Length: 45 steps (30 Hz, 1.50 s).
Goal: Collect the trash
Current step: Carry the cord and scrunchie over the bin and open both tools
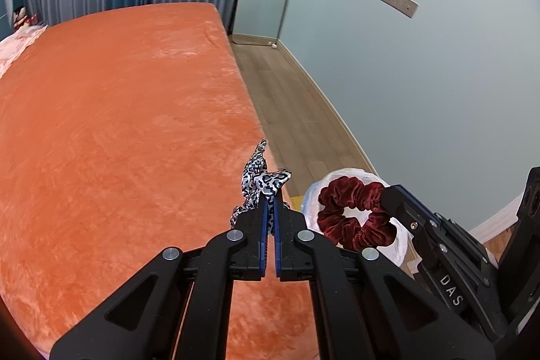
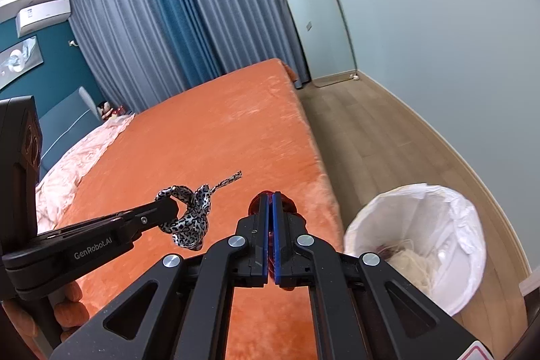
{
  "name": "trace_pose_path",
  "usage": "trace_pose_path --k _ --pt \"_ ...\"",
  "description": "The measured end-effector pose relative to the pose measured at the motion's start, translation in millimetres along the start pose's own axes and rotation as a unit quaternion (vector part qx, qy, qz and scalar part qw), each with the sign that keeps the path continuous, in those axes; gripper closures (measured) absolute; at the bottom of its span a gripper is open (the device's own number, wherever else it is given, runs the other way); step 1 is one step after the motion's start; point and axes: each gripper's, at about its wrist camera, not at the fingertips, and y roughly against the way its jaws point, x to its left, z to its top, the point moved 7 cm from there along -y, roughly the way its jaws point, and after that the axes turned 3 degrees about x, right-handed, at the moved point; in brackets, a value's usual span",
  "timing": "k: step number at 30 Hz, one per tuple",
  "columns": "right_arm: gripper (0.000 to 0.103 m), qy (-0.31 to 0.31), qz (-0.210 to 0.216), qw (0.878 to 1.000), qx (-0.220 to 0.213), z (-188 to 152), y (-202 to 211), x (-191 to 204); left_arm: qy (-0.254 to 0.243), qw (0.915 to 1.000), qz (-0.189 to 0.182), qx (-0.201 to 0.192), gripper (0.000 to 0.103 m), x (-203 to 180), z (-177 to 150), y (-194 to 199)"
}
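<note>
Left gripper [image 1: 270, 208] clamped the leopard scrunchie [image 1: 261, 179] beside the bin [image 2: 449, 225]; right gripper [image 2: 270, 208] pinched the red scrunchie [image 1: 354, 215]; releasing short of the bin would likely drop either.

bin [image 2: 449, 245] mouth open beside bed [image 2: 216, 137], floor [image 2: 371, 137] w/ room

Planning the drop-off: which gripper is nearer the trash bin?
Right. The right gripper, shut on the red scrunchie, hangs over the trash bin; the left gripper, with the leopard scrunchie, is above the bed.
</note>
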Motion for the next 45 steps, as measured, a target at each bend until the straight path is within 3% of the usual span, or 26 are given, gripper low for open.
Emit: trace_pose_path --k 21,34,38,42,45 --pt "0.101 -0.051 -0.066 0.996 -0.038 20 46 -107 -0.092 0.9932 -0.063 0.034 0.100 -134 3 -41" --pt "0.101 -0.074 -0.090 0.993 -0.033 13 46 -139 -0.122 0.9886 -0.072 0.051 0.098 -173 1 -70" --pt "0.101 -0.076 -0.091 0.993 -0.028 11 41 -142 -0.128 0.9878 -0.072 0.051 0.088 -178 2 -75" --pt "0.101 -0.075 -0.093 0.993 -0.023 11 33 -141 -0.125 0.9893 -0.065 0.038 0.061 -176 4 -73" --pt "0.100 -0.073 -0.093 0.993 -0.018 10 27 -140 -0.122 0.9905 -0.056 0.028 0.052 -172 7 -70"
